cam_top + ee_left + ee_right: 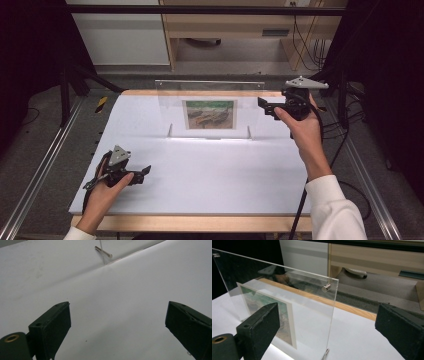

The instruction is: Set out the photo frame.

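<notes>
- Two grippers are seen at the white table (200,175), and every place below is given relative to the clear acrylic frame (210,107), which stands upright near the table's far edge.
- A printed picture (209,114) is held inside the frame, near its middle, facing the person.
- The frame's long axis is laid across the table, parallel to the far edge; it is carried on small metal pegs at its foot, one of them visible from the left gripper view (103,252).
- The right gripper (265,106) is held level just beside the frame's right-hand end, with its jaws pointed toward that end.
- Its jaws are spread wide apart, and nothing is clamped: in the right gripper view the frame's vertical edge (334,315) is seen between the two jaws, untouched by either, below a metal standoff (326,287) at the upper corner.
- The left gripper (142,173) is rested low on the table, well in front of the frame and off toward its left end; its jaws are likewise apart, with bare table between them.
- The right hand is therefore judged much the nearer one, and any coming grip would be made on the frame's right edge, across its thin thickness.
</notes>
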The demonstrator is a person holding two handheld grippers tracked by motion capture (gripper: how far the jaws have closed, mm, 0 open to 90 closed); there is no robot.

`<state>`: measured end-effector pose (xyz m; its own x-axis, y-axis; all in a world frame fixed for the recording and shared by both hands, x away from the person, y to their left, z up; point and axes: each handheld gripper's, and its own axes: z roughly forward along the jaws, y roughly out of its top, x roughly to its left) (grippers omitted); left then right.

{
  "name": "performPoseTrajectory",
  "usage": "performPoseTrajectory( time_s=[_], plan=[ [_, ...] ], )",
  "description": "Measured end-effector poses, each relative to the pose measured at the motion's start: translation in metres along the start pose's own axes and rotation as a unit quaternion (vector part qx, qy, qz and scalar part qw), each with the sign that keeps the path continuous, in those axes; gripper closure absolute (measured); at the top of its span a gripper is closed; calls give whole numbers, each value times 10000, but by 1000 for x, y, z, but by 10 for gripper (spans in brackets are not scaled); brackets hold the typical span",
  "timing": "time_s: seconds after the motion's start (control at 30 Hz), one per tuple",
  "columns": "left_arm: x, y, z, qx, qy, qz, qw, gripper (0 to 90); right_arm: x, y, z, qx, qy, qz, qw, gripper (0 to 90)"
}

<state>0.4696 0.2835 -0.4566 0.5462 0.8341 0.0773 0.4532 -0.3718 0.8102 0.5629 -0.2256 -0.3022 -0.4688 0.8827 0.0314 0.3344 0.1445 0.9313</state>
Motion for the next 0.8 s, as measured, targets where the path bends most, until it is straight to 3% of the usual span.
performPoseTrajectory(
  time_s=[0.4, 0.8],
  plan=[
    [-4, 1, -2, -5, 48, 64, 10000, 44, 13, -9, -29, 56, 11, -26, 10000, 57],
    [-1, 0, -5, -34, 96, 5, 9999, 44, 16, -35, -42, 246, 13, -31, 9997, 56]
  ],
)
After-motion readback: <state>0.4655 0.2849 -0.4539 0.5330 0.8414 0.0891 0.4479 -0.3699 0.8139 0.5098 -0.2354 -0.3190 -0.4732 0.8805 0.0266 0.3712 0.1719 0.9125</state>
